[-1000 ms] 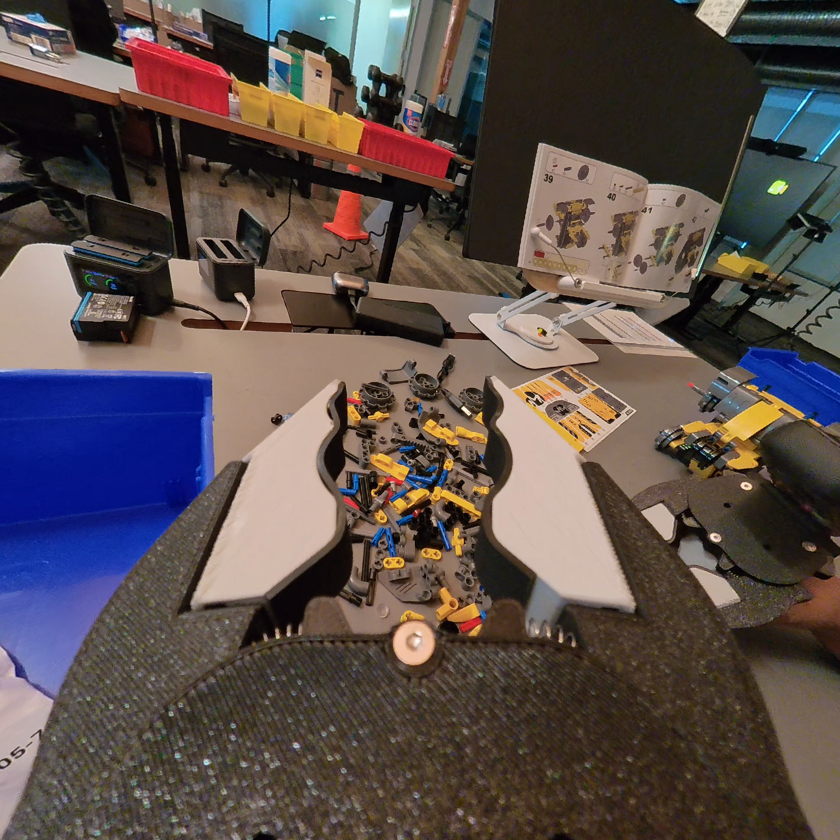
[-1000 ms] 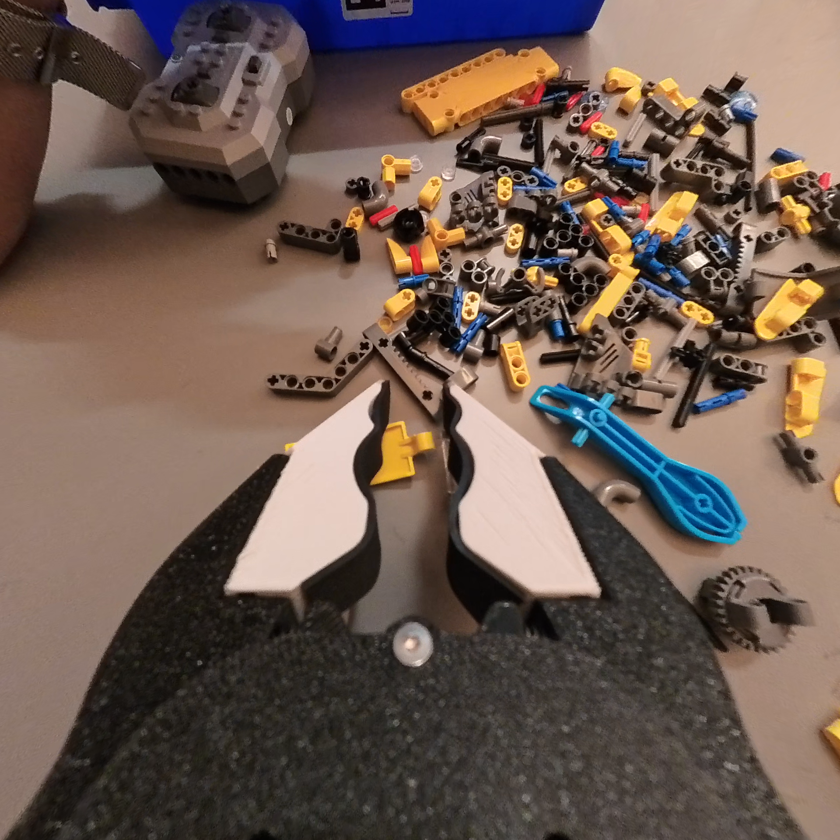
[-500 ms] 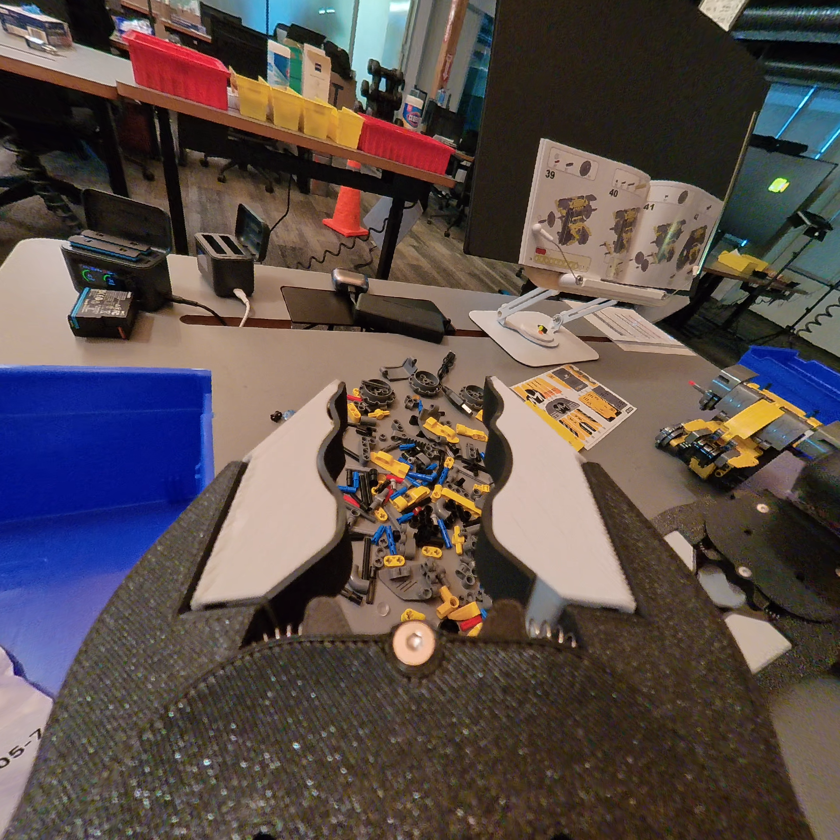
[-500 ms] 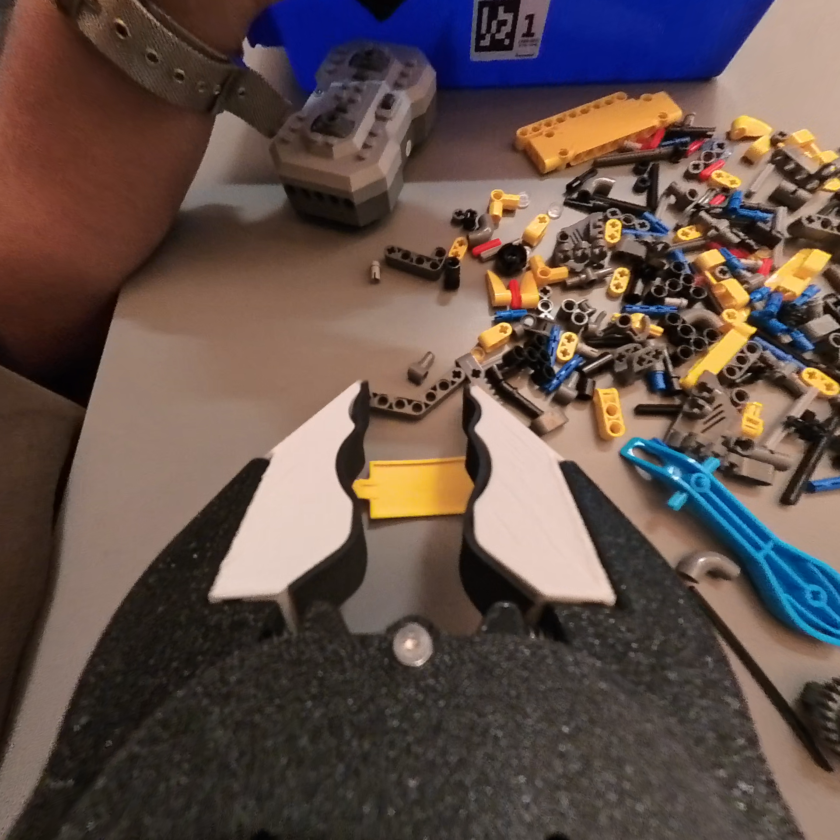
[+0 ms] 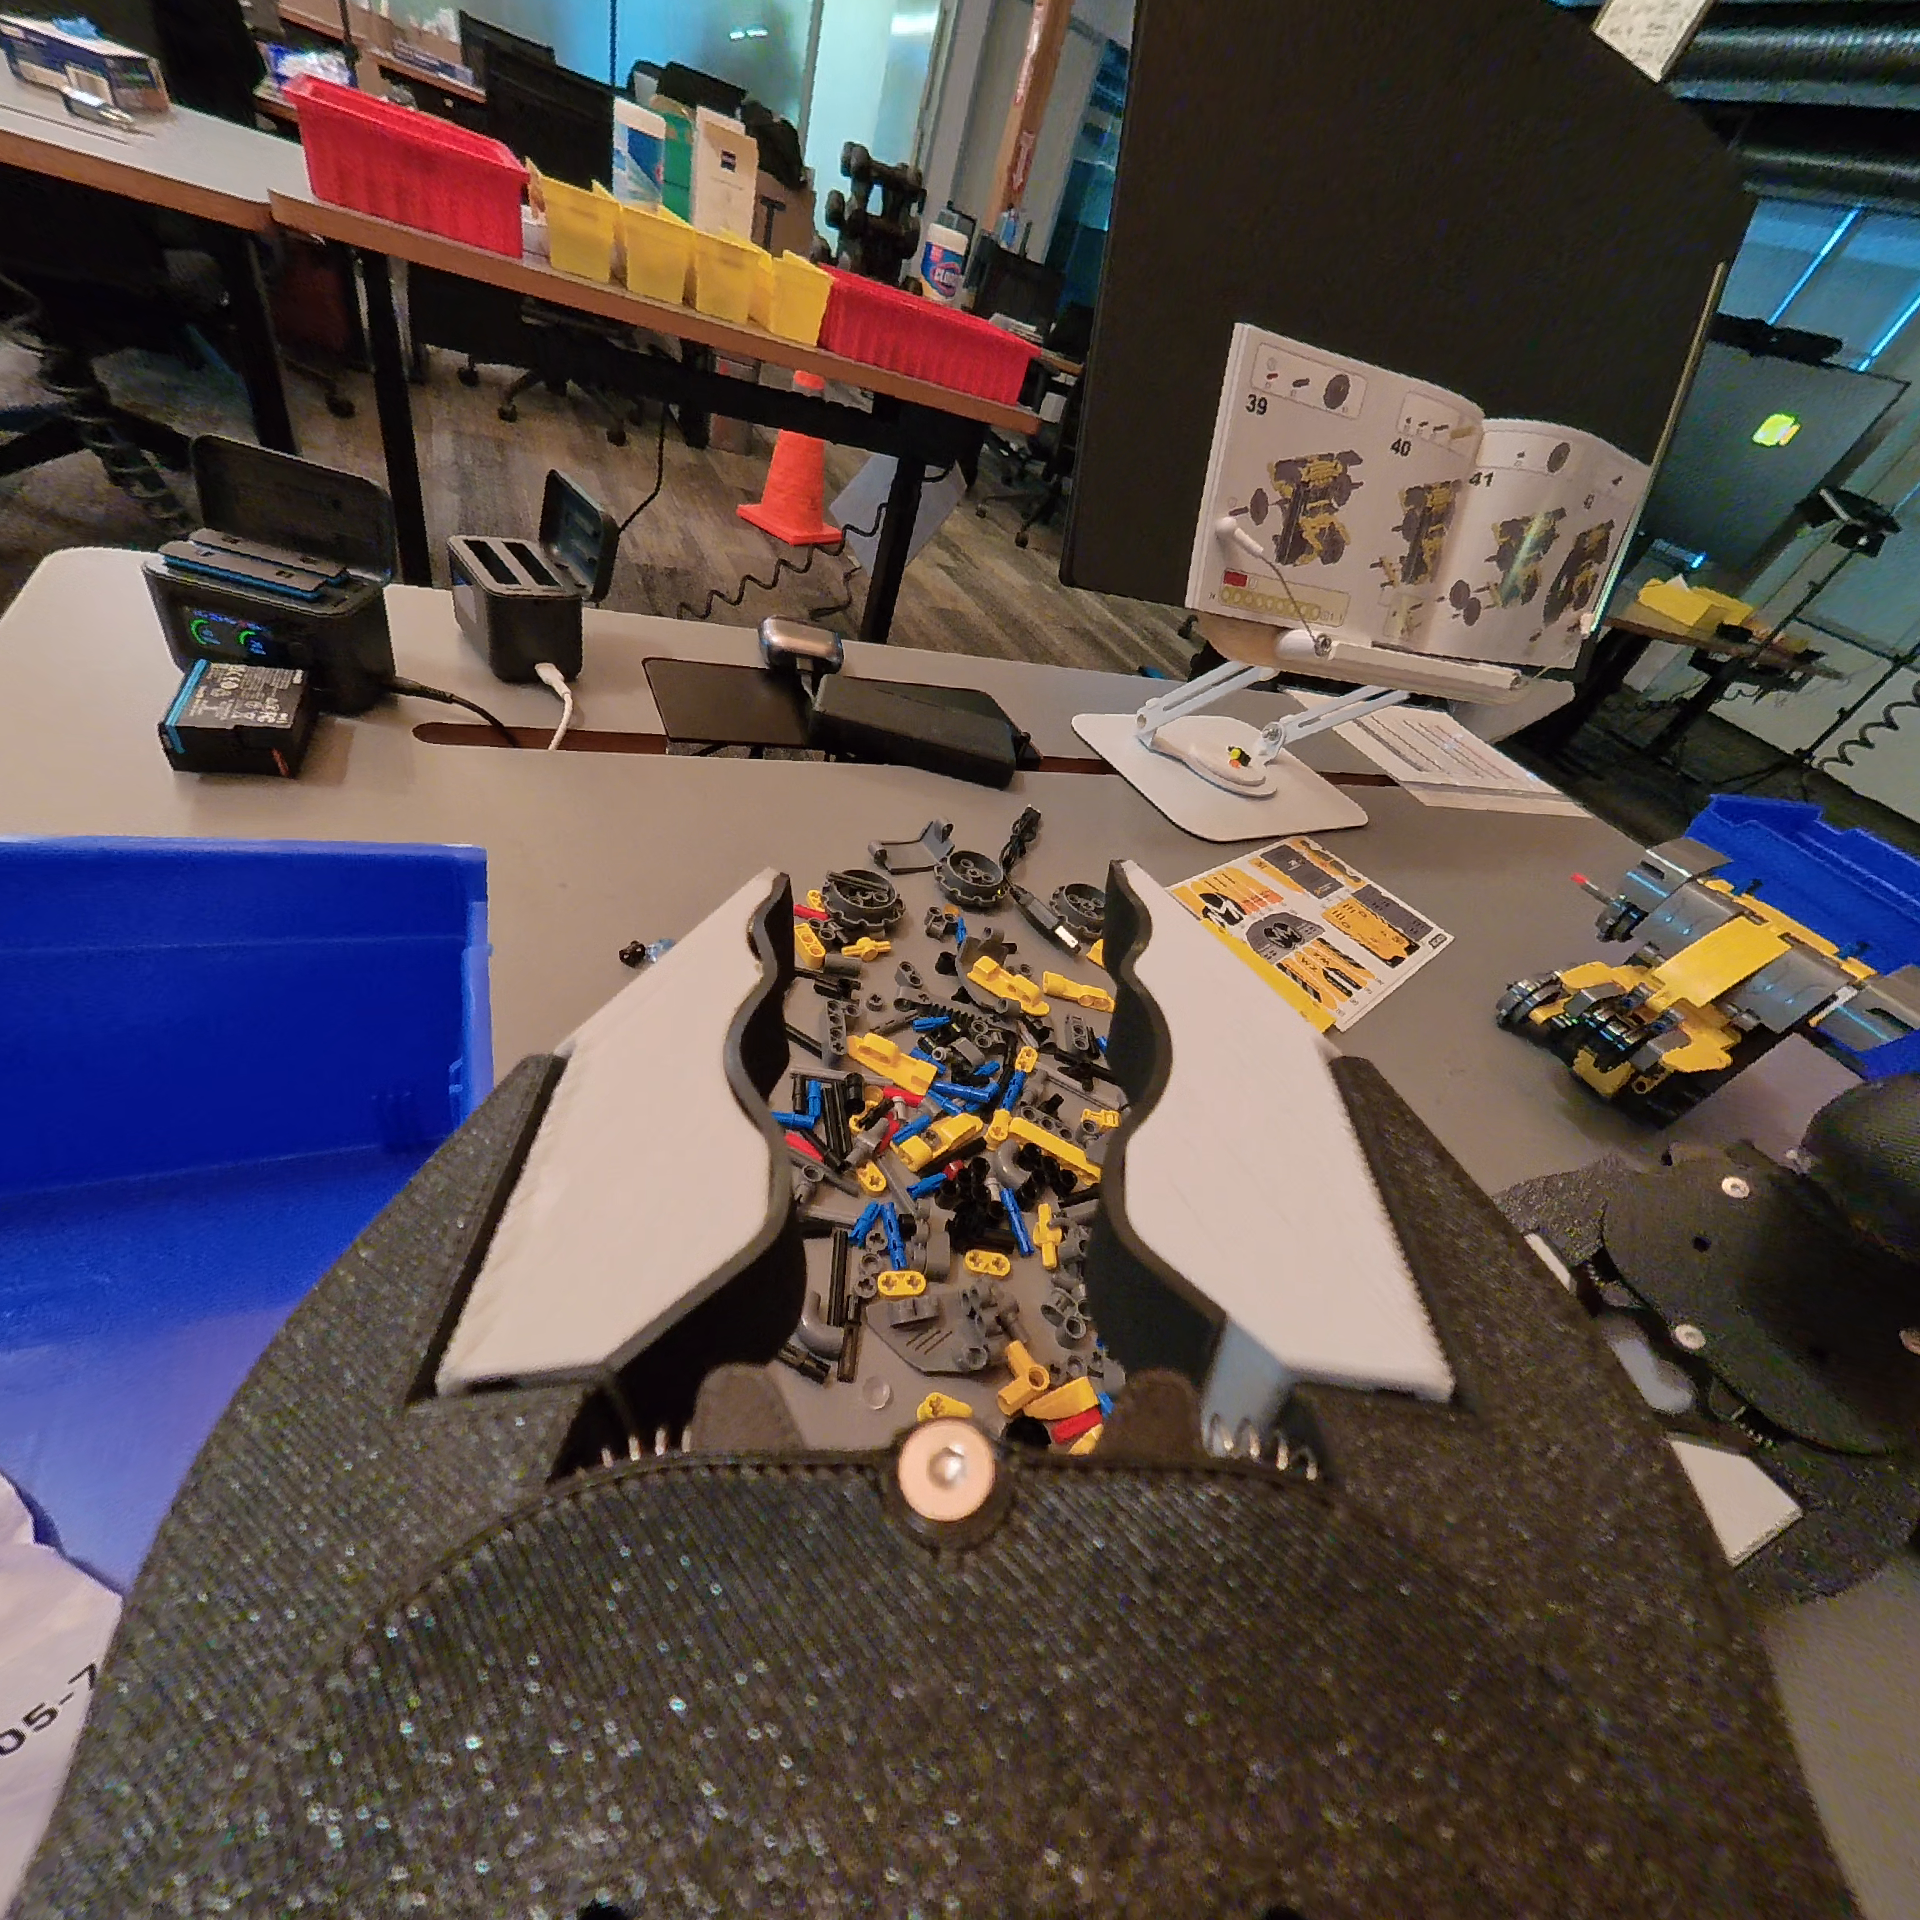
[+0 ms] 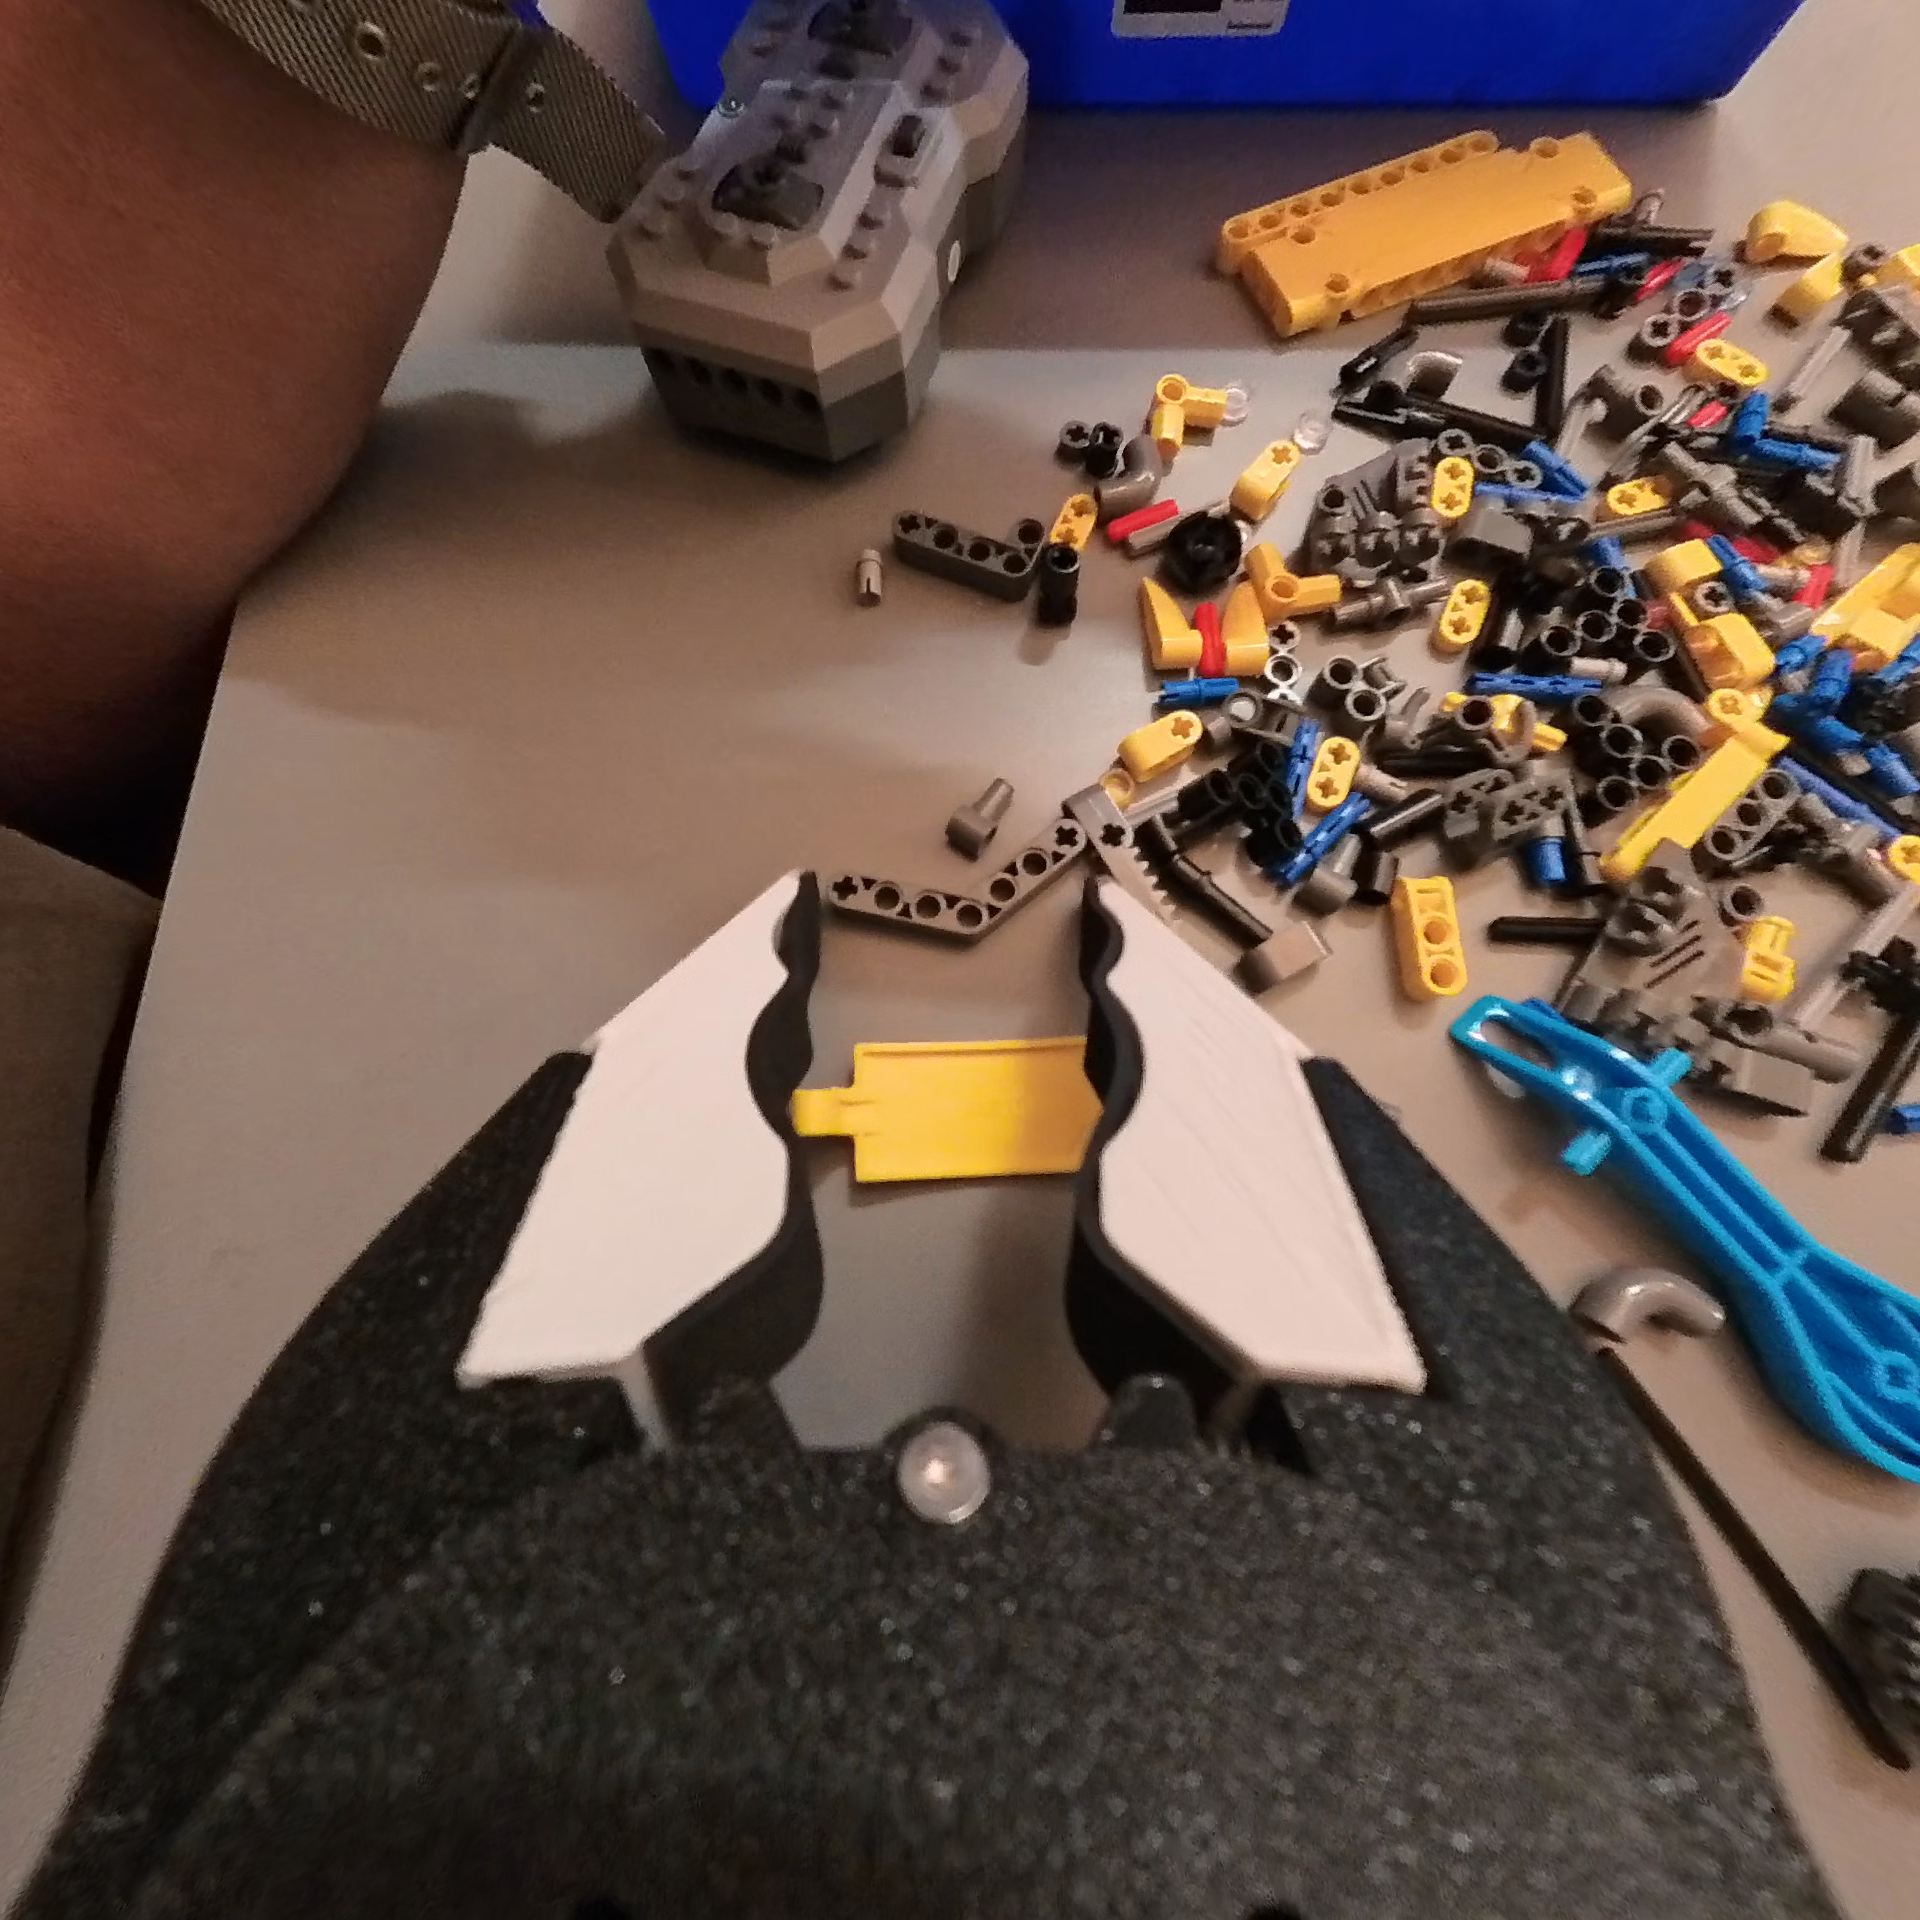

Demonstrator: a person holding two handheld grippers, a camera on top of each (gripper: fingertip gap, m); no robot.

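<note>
My right gripper (image 6: 945, 888) is shut on a flat yellow plate piece (image 6: 966, 1107), which lies crosswise between the jaws and touches both. It is held just above the grey table, near the left edge of a pile of small yellow, black, blue and grey building parts (image 6: 1558, 675). A bent grey beam (image 6: 956, 894) lies just past the fingertips. My left gripper (image 5: 945, 883) is open and empty, hovering over the same pile (image 5: 935, 1122). The right gripper also shows at the right edge of the left wrist view (image 5: 1766, 1278).
A blue bin (image 5: 208, 1039) stands at the left. A partly built yellow model (image 5: 1704, 997), a sticker sheet (image 5: 1309, 930) and a booklet on a stand (image 5: 1413, 509) lie beyond. A grey battery block (image 6: 821, 239), a blue tool (image 6: 1714, 1216) and a person's arm (image 6: 156, 416) are near. One gripper's finger ends stand about 20 cm off the other's.
The yellow piece turned from upright to lying across the right jaws, which stand wider. The right gripper shifted left toward the person's arm. The left gripper barely moved.
</note>
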